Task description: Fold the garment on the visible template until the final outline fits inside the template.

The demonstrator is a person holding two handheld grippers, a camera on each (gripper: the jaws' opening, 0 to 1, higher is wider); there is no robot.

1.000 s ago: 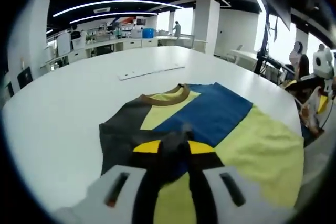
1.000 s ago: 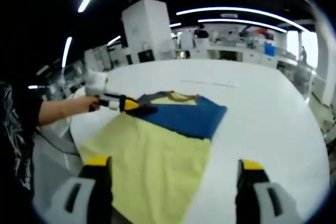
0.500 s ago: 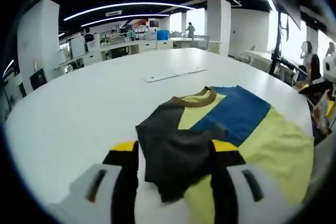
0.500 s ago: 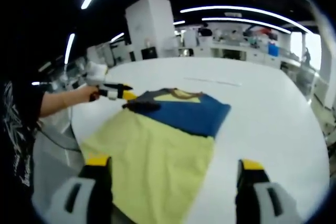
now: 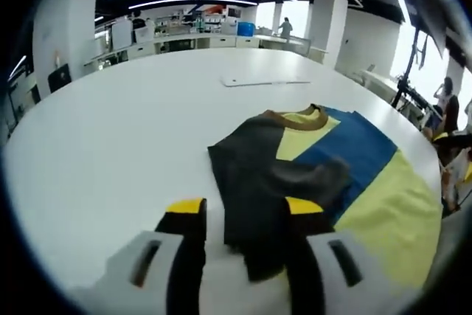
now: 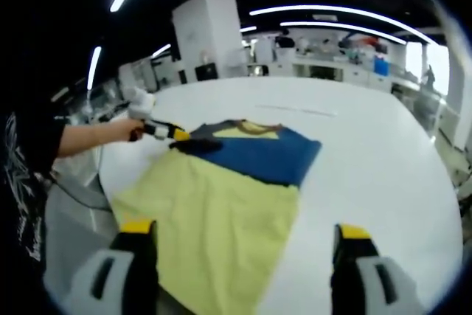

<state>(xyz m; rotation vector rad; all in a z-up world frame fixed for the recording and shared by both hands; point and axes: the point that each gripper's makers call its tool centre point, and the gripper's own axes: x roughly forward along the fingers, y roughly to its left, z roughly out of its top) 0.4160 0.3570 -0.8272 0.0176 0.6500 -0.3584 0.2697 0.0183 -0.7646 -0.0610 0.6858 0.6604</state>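
Observation:
The garment is a T-shirt with a yellow body [image 6: 221, 212], a blue panel [image 6: 262, 156] and a dark grey sleeve [image 5: 254, 175], lying flat on the white table [image 5: 110, 138]. Its brown collar [image 5: 291, 116] points away from me. The grey sleeve is folded inward, bunching against the blue panel [image 5: 354, 149]. My left gripper [image 5: 245, 208] is open, with the sleeve's near end lying loose between its yellow-tipped jaws. In the right gripper view a hand [image 6: 118, 132] holds that left gripper [image 6: 177, 135] at the sleeve. My right gripper [image 6: 245, 232] hangs open above the yellow hem.
A thin white strip [image 5: 265, 80] lies on the table beyond the collar, also seen as the strip [image 6: 295, 111]. The table's rounded edge [image 6: 110, 182] runs close to the shirt's left side. Desks, pillars and people stand in the background.
The left gripper, shut on the grey sleeve a second ago, has opened and drawn back a little. The sleeve now lies dropped on the shirt. The right gripper has barely moved.

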